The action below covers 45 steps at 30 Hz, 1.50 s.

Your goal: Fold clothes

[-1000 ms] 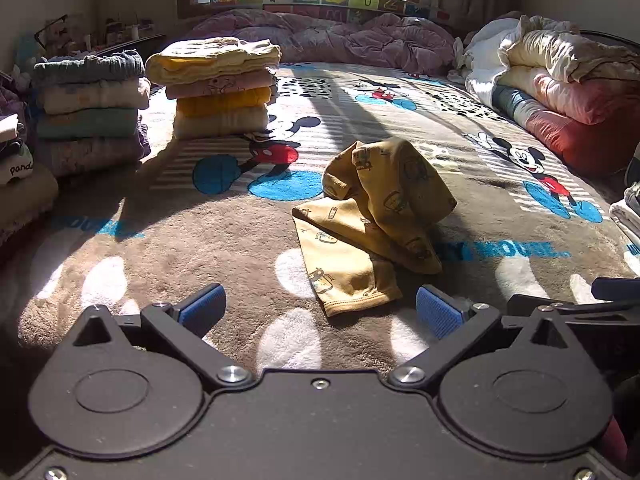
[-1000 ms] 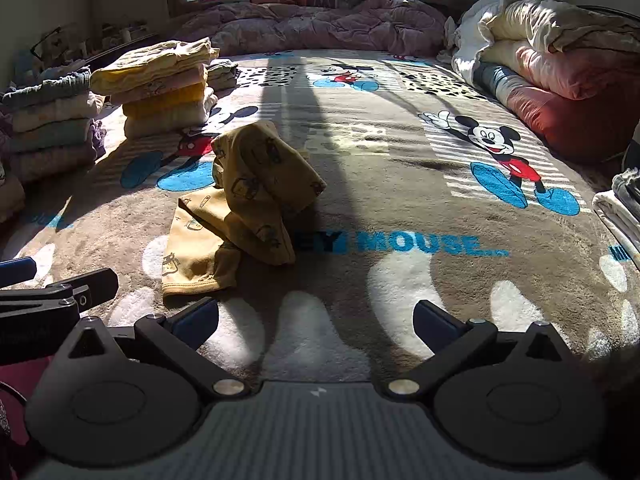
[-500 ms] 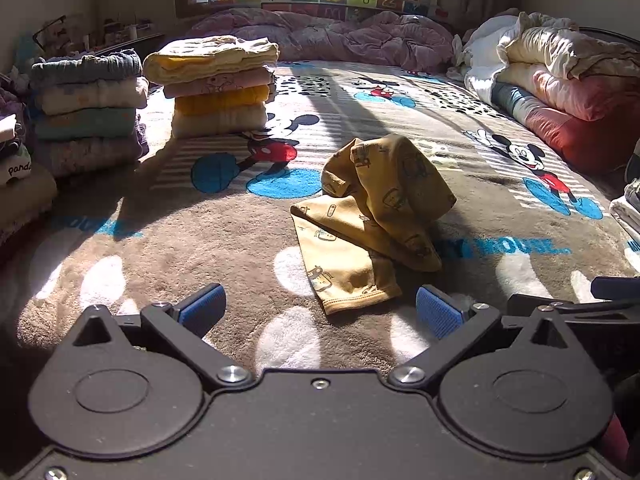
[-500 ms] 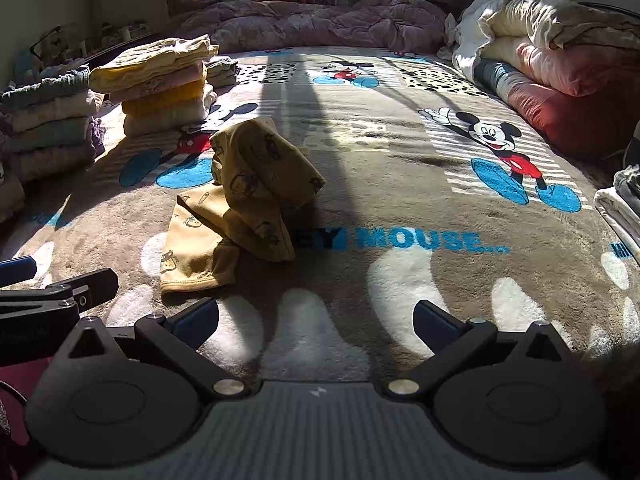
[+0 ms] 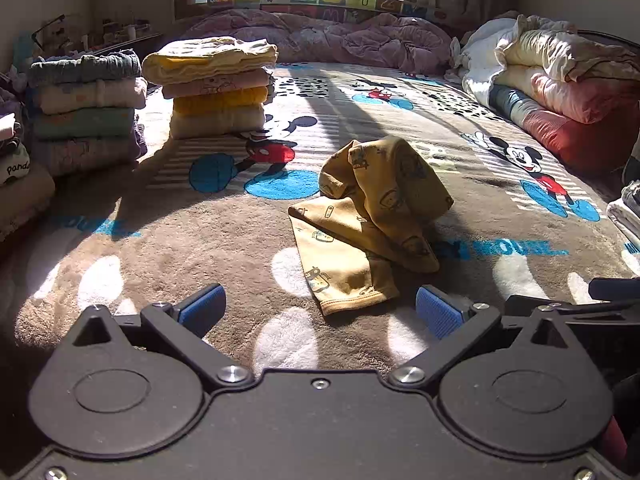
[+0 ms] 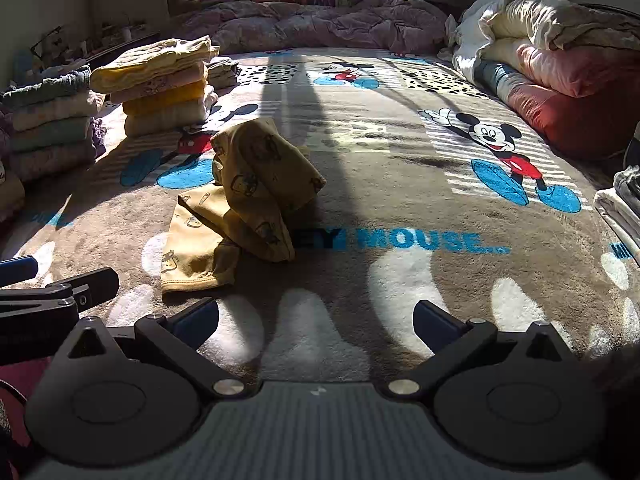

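Note:
A crumpled mustard-yellow printed garment (image 5: pixel 372 216) lies in a heap on the Mickey Mouse blanket (image 5: pixel 160 248). My left gripper (image 5: pixel 320 310) is open and empty, low over the blanket, with the garment's near hem just ahead between its blue pads (image 5: pixel 202 306). In the right wrist view the garment (image 6: pixel 240 200) lies ahead and to the left. My right gripper (image 6: pixel 316 320) is open and empty over bare blanket (image 6: pixel 400 200). The left gripper's side shows at the left edge of that view (image 6: pixel 56 292).
Two stacks of folded clothes stand at the back left (image 5: pixel 216 84) (image 5: pixel 84 108). Piled quilts lie along the back (image 5: pixel 340 40) and the right side (image 5: pixel 560 80). More folded items sit at the right edge (image 6: pixel 620 208).
Both views have crept slightly; the garment sits a little nearer and lower in frame. Both grippers stay open.

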{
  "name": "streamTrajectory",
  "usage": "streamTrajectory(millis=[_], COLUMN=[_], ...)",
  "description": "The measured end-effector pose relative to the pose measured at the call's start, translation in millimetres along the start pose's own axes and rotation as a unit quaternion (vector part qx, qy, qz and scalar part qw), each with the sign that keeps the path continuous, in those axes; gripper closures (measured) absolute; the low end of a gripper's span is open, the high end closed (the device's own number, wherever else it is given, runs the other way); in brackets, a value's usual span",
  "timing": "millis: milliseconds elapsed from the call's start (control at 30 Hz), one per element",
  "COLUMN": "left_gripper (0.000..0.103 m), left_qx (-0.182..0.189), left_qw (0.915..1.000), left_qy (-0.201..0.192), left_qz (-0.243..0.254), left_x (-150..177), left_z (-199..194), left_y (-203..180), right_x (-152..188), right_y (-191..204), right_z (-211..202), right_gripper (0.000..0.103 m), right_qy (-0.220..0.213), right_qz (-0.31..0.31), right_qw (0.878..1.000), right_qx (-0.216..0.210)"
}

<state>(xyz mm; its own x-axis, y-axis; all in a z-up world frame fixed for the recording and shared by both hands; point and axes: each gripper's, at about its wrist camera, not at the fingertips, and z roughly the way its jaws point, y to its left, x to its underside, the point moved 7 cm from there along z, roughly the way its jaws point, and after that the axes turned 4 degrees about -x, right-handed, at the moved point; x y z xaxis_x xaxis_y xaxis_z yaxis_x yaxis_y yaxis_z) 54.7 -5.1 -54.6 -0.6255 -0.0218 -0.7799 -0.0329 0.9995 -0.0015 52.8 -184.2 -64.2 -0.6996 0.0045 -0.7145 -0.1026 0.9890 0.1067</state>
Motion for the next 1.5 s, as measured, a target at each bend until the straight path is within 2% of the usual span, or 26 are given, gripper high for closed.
streamTrajectory(millis=[367, 567, 700, 867, 933, 1067, 1233, 1333, 1467, 1500], left_gripper=[0.000, 0.000, 0.000, 0.000, 0.000, 0.001, 0.001, 0.008, 0.025, 0.027], left_qx=[0.005, 0.017, 0.025, 0.021, 0.026, 0.032, 0.041, 0.055, 0.069, 0.071], left_qw=[0.9999, 0.9996, 0.9996, 0.9997, 0.9994, 0.9979, 0.9971, 0.9943, 0.9889, 0.9878], left_qy=[0.003, 0.008, 0.008, -0.006, 0.015, 0.046, 0.017, -0.001, -0.018, -0.017], left_qz=[-0.008, -0.021, -0.014, 0.009, 0.016, 0.034, 0.061, 0.091, 0.130, 0.137], left_x=[0, 2, 4, 5, 8, 10, -2, -4, -2, -1], left_z=[4, 13, 26, 46, 58, 79, 93, 100, 109, 113], left_y=[3, 4, 0, -9, -11, -18, -37, -62, -95, -102], right_x=[-1, -4, -2, -6, -10, -17, -28, -35, -43, -43], right_y=[0, -5, -13, -17, -18, -34, -56, -68, -97, -105], right_z=[-1, 5, 21, 40, 50, 74, 102, 115, 137, 143], right_gripper=[0.001, 0.001, 0.001, 0.001, 0.001, 0.001, 0.001, 0.001, 0.001, 0.001], right_qy=[-0.007, -0.022, -0.020, -0.063, -0.087, -0.093, -0.085, -0.089, -0.082, -0.077], right_qz=[-0.003, 0.021, 0.039, 0.028, 0.018, 0.059, 0.079, 0.075, 0.161, 0.177], right_qw=[1.000, 0.998, 0.997, 0.993, 0.990, 0.980, 0.975, 0.975, 0.955, 0.953], right_qx=[-0.005, -0.053, -0.065, -0.093, -0.114, -0.165, -0.188, -0.192, -0.237, -0.233])
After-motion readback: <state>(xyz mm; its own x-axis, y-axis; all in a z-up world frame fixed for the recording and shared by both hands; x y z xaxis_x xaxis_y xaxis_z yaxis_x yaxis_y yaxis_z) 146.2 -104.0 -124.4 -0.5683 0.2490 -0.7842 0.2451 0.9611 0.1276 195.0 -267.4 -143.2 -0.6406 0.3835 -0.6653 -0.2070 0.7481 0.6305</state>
